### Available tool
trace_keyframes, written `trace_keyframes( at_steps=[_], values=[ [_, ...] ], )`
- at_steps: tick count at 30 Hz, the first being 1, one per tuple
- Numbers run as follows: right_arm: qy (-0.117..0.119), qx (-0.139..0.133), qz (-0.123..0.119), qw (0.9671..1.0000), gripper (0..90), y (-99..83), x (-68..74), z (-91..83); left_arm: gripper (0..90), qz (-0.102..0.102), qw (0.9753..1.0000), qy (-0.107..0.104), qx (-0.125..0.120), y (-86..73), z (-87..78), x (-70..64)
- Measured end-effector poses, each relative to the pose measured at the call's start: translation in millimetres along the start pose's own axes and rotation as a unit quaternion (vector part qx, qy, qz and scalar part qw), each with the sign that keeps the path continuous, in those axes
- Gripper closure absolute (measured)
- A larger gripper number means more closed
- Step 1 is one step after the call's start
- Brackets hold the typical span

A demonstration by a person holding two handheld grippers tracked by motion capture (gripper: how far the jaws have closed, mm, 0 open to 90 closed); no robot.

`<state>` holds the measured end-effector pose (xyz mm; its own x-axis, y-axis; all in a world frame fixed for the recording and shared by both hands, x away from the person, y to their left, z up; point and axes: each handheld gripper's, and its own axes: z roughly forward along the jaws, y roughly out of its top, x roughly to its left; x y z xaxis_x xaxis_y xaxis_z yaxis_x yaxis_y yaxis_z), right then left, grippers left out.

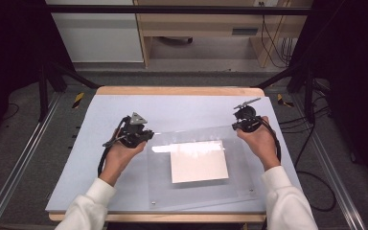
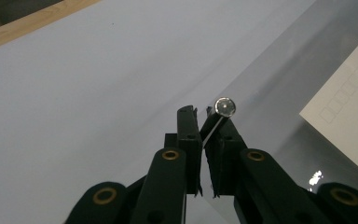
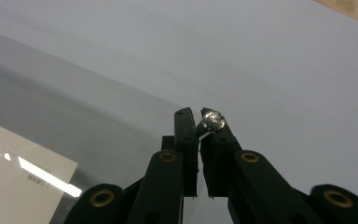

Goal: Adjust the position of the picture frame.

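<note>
Hands are tilting a clear acrylic sheet point(image 1: 196, 163) off the desk point(image 1: 100, 110) over white paper point(image 1: 199, 165); left tongs point(image 2: 205, 122) are pinching one far corner stud point(image 2: 225, 107); right tongs point(image 3: 199, 122) are clamping the other, sharing the load.

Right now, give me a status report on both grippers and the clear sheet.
Left hand-held gripper shut on clear sheet corner. Right hand-held gripper shut on the other far corner. White paper beneath. Nothing in the way.
</note>
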<state>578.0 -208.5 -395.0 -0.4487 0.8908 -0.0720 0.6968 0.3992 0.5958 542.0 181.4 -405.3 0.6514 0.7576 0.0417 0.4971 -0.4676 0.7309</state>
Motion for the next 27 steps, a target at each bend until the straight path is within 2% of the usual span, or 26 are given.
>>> trace_keyframes(
  at_steps=[4,6,10,14,27],
  values=[
    [0.003,0.001,-0.006,1.0,85.8,3.3,16.6,-3.7,83.7,0.003,1.0,-0.005,0.007,-2.9,-8.5,15.9],
    [0.002,0.008,-0.01,0.9999,85.8,5.7,26.3,-4.2,83.7,0.002,0.9999,-0.008,0.01,-4.1,-9.7,19.6],
    [0.002,0.013,-0.004,0.9999,85.8,4.7,35.5,-3.1,83.6,0.002,0.9998,-0.014,0.016,-7.4,-10.0,27.8],
    [0.006,0.019,-0.002,0.9998,85.8,0.0,41.7,-0.5,83.6,0.005,0.9996,-0.016,0.022,-9.3,-7.8,32.8],
    [0.01,0.036,0.006,0.9993,85.8,-13.3,43.4,10.5,83.4,0.01,0.9989,-0.024,0.039,-15.6,4.7,31.9]
  ],
)
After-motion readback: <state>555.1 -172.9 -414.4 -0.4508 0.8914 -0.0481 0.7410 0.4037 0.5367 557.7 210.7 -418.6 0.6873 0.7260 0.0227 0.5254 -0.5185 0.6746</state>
